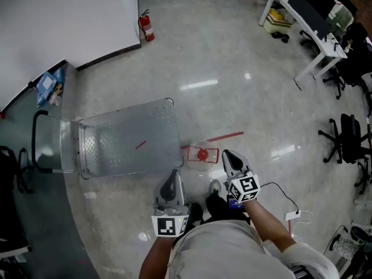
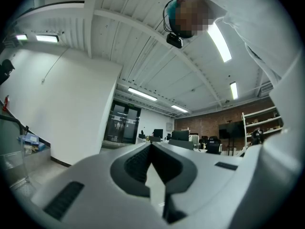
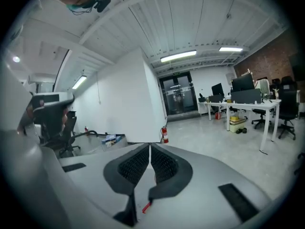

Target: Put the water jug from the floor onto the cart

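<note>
The water jug point(image 1: 201, 154), clear with a red cap, stands upright on the floor just right of the cart. The cart is a flat metal platform point(image 1: 129, 139) with a black push handle point(image 1: 36, 142) at its left end, and nothing lies on it. My left gripper point(image 1: 172, 176) is held below the cart's right end, shut and empty, and its tips meet in the left gripper view point(image 2: 151, 145). My right gripper point(image 1: 228, 154) is just right of the jug, apart from it, also shut on nothing point(image 3: 149, 147). Neither gripper view shows the jug.
A red fire extinguisher point(image 1: 146, 25) stands by the white wall behind the cart. White desks point(image 1: 302, 16) and black office chairs point(image 1: 347, 138) line the right side. Red tape strips point(image 1: 225, 137) mark the floor near the jug. A white cable point(image 1: 290, 205) lies at my right.
</note>
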Demonstrator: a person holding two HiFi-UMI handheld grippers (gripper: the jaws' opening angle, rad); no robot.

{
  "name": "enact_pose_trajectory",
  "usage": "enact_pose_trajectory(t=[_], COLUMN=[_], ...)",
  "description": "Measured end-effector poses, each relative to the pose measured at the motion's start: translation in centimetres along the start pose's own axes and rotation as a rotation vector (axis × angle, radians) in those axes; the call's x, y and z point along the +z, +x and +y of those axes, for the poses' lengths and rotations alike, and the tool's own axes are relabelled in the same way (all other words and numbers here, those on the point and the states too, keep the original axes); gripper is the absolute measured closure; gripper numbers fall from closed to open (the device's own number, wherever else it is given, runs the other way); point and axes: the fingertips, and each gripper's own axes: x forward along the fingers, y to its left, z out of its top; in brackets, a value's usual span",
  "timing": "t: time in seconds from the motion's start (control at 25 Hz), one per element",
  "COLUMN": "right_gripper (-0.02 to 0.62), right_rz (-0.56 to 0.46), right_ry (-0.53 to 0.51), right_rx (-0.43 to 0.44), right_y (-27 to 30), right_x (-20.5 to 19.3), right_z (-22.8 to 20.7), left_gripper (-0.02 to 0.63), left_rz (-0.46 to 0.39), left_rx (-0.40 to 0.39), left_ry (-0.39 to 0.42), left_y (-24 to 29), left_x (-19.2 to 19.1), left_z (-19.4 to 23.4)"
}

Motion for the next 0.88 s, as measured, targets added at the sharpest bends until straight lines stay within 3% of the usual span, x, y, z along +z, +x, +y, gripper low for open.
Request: enact_pose_trajectory(t=[0.16,0.28,0.44,0.6,0.72,0.88], right_gripper=[0.563,0.443,0.394,0.339,0.308,0.299], right_rz=[0.215,0.381,0.612,0.880,0.964,0.964], right_ry=[-0.015,-0.025,-0.056,-0.043,-0.023,-0.016], right_rx=[0.022,0.082,0.141,0.102,0.049,-0.008], right_y=[3.9,8.1,11.6,12.2,13.1,15.5], right_x=[-7.9,-14.7,-25.2,-36.4,-40.8,-43.8], right_z=[-1.4,-1.9,-1.8,-2.7,-3.5,-5.1], left_gripper=[0.603,0.603,0.603,0.603,0.603,0.603], left_rz=[0.018,0.042,0.100,0.155,0.177,0.190], left_rx=[-0.002,-0.021,-0.019,0.013,0.022,0.025], left_ry=[0.001,0.001,-0.038,-0.084,-0.102,-0.100], left_y=[0.7,1.4,1.1,0.1,-0.4,-1.0], left_x=[-1.5,-2.9,-6.5,-10.2,-11.8,-13.4], left_z=[0.0,-0.1,-0.2,0.1,0.6,1.8])
